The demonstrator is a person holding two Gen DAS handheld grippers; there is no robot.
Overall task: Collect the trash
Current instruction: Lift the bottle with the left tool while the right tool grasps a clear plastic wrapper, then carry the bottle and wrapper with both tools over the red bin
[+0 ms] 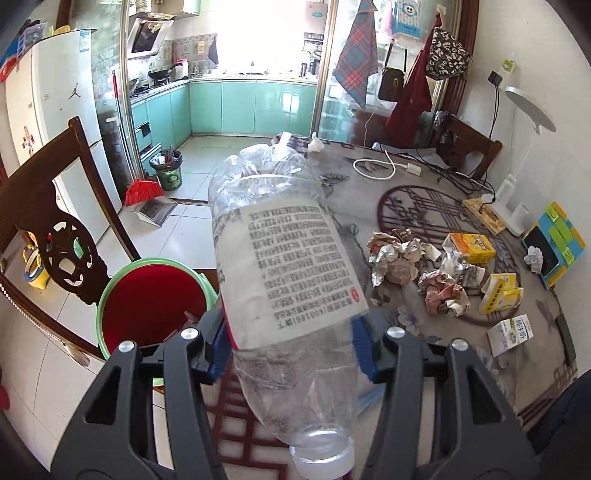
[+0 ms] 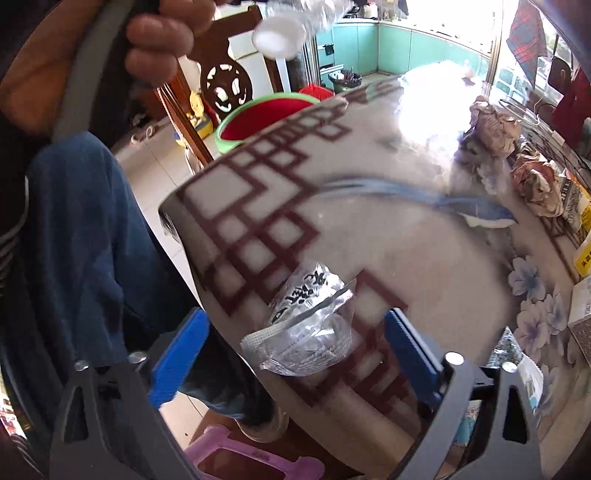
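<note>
My left gripper (image 1: 291, 343) is shut on a clear empty plastic bottle (image 1: 288, 258) with a white label, its cap toward the camera, held above the table edge. A green bin with a red liner (image 1: 151, 299) stands on the floor below left; it also shows in the right wrist view (image 2: 258, 118). My right gripper (image 2: 295, 332) is open, its blue pads either side of a clear crinkled plastic wrapper (image 2: 310, 325) lying near the table's front edge. The bottle's cap (image 2: 277, 35) shows at the top of the right wrist view.
Crumpled paper balls (image 1: 395, 258), yellow cartons (image 1: 469, 247) and a milk carton (image 1: 511, 332) lie on the patterned table (image 1: 424, 206). A blue mask (image 2: 461, 203) lies on the table. A dark wooden chair (image 1: 55, 221) stands left. Cables and a lamp stand at the back right.
</note>
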